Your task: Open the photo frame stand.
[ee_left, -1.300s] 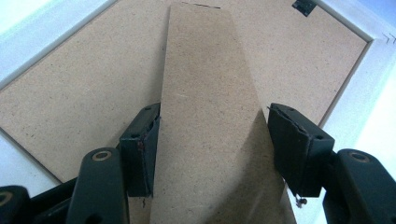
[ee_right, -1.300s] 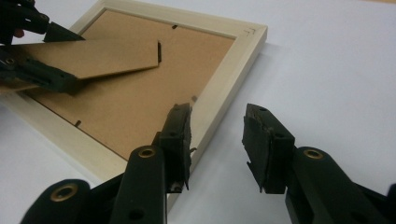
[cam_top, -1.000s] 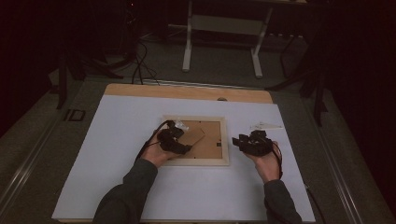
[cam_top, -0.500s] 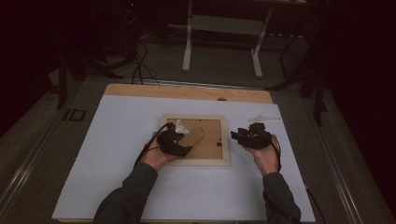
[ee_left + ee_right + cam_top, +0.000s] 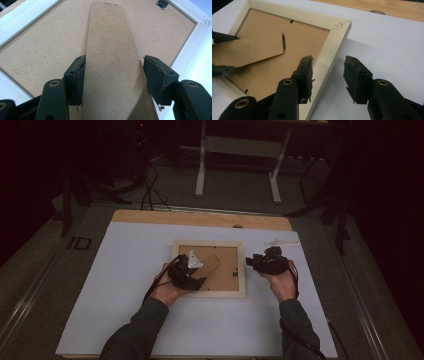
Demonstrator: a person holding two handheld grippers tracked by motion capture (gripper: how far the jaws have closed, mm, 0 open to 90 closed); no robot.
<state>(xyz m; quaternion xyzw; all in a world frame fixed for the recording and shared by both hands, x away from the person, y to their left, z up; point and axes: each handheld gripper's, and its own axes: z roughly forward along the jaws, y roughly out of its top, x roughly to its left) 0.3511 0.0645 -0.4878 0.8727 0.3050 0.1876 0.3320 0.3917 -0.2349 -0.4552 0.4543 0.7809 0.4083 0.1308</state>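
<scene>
A pale wooden picture frame (image 5: 209, 243) lies face down on the white tabletop (image 5: 125, 285), its brown backing board (image 5: 229, 270) up. My left gripper (image 5: 200, 276) is shut on the long edges of the fibreboard stand flap (image 5: 214, 264), which is raised off the backing. In the left gripper view its two pads press both sides of the flap (image 5: 110, 37). My right gripper (image 5: 250, 263) stands open astride the frame's right rail (image 5: 329, 47), one jaw over the backing (image 5: 299, 37), the other over the tabletop. The flap (image 5: 249, 50) shows at the left of the right gripper view.
A bare wooden strip (image 5: 200, 219) runs along the table's far edge. A small pale scrap (image 5: 280, 241) lies at the back right of the white surface. Beyond the table stand a metal table base (image 5: 235, 150) and floor cables (image 5: 150, 190).
My right gripper has edged away from the person and slightly left, closer onto the frame's right rail. The left gripper and the flap have kept still.
</scene>
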